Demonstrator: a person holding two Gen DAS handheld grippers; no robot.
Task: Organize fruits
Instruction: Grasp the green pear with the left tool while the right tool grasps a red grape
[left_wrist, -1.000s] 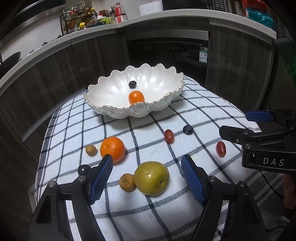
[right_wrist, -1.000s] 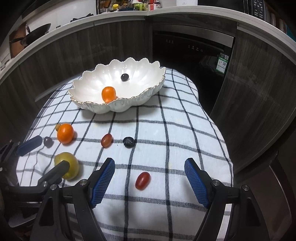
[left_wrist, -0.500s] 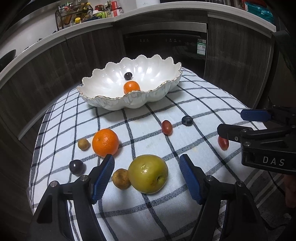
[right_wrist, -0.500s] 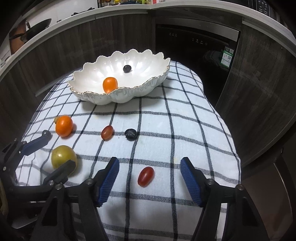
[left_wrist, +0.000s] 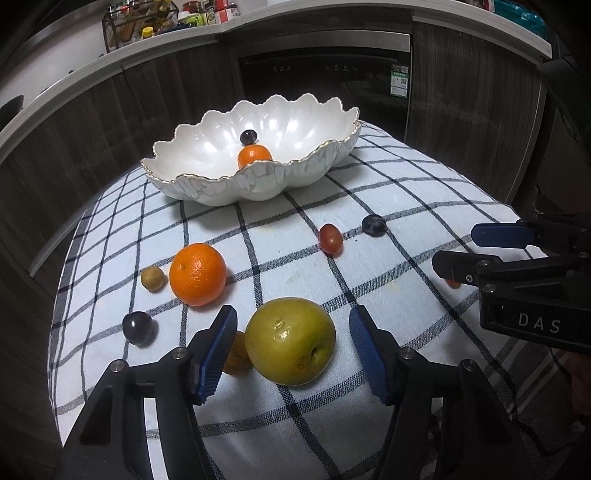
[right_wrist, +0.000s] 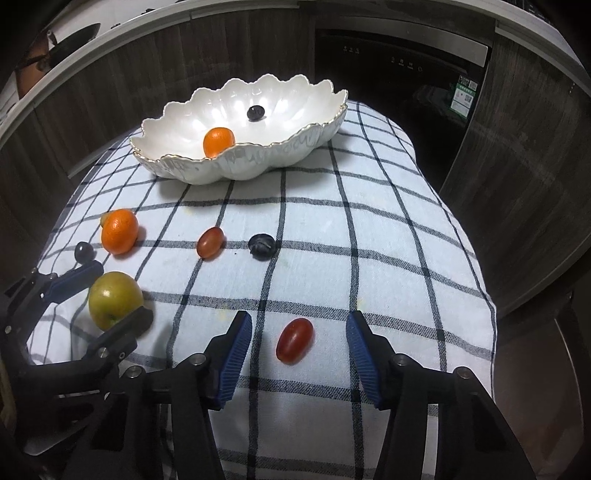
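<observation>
Left gripper brackets the green apple: its jaws are closing with the apple between them, a gap still showing on each side, so nothing is clamped yet. Right gripper does the same over the red grape tomato, jaws closing, pads clear of it on both sides.

Taking the white scalloped bowl as landmark: the apple lies on the checked cloth well short of the bowl, toward its left; the tomato lies short of the bowl too, toward its right. Each fruit sits straight ahead of its own gripper, so each hand is nearest its own target. The tomato's long axis runs slanted across the jaw gap, so the pads would likely meet its ends rather than its flanks.

A small brownish fruit sits just beside the apple, behind the left finger, and may get nudged. An orange and a dark grape lie between the apple and the bowl's left side. The bowl holds a small orange and one dark berry, with plenty of room. The cloth edge falls away near the tomato's right.
</observation>
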